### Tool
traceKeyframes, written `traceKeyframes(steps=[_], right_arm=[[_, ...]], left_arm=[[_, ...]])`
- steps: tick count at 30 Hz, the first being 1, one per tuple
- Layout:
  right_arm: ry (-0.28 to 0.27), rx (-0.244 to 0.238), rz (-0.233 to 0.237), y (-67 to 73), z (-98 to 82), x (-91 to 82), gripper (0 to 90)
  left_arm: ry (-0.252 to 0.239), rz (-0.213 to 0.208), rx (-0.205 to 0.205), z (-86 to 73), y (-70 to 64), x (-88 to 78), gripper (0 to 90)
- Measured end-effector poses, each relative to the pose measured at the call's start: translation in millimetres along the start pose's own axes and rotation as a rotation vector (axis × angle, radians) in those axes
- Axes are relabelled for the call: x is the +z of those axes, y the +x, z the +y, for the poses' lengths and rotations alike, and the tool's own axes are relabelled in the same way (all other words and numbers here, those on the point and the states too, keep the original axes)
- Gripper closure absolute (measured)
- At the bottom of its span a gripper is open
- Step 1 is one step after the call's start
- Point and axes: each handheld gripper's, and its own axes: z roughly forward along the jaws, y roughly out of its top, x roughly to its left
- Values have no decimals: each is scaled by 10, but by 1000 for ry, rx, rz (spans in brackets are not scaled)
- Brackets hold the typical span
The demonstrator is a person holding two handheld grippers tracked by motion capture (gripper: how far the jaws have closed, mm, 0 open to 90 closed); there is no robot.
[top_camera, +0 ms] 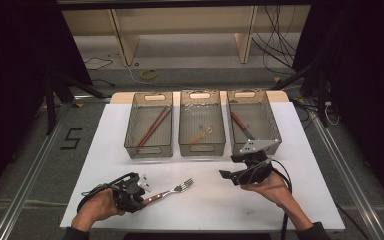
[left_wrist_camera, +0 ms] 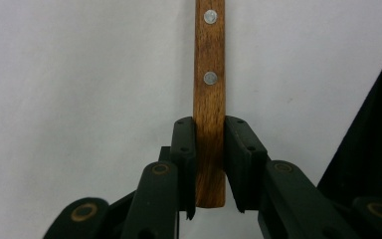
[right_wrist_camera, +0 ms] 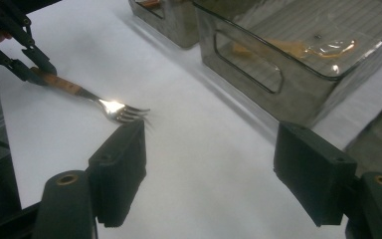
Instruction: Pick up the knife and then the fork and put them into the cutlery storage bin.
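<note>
A fork point(top_camera: 172, 191) with a flat brown wooden handle, pinned by two small round metal rivets, and a shiny steel neck and tines lies near the tabletop's point(top_camera: 205, 205) front edge, left of its middle. The tabletop is a matte white sheet, smooth and plain.

The left claw point(left_wrist_camera: 210, 149), black with blocky rectangular pads, is clamped on the butt end of that handle: the wood sits squarely between both pads, pressed on each side, with the handle running straight out ahead. In the high view the left claw point(top_camera: 142, 192) sits at the fork's handle end, tines pointing toward the tabletop's middle.

The right claw point(right_wrist_camera: 209, 174) stands wide apart with nothing between its pads, held over bare tabletop near the front-right area; in the high view the right claw point(top_camera: 230, 175) points left toward the fork.

Three clear smoky plastic bins point(top_camera: 201, 146) with ribbed floors and slot handles line the far edge. The left one holds wooden chopsticks point(top_camera: 154, 126), the middle a pale utensil point(top_camera: 201, 134) too blurred to name, the right a wood-handled knife point(top_camera: 240, 123).
</note>
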Motion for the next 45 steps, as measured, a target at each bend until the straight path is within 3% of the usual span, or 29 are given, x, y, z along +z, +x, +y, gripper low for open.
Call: traceKeyframes(steps=[5,12,25,36,45], right_arm=[[4,-25,26,80,31,47,297],[22,-93,85,282,88,194,298],[114,-285,201,730,125,537,310],[196,-390,236,846,66,707,423],[234,-413,248,875,34,722,587]], left_arm=[[-4,11,32,122,-78,-35,752],[-7,16,110,328,-193,-94,751],[-18,10,199,606,-392,-110,751],[-33,22,265,809,-508,-179,751],[-39,20,283,863,-530,-189,750]])
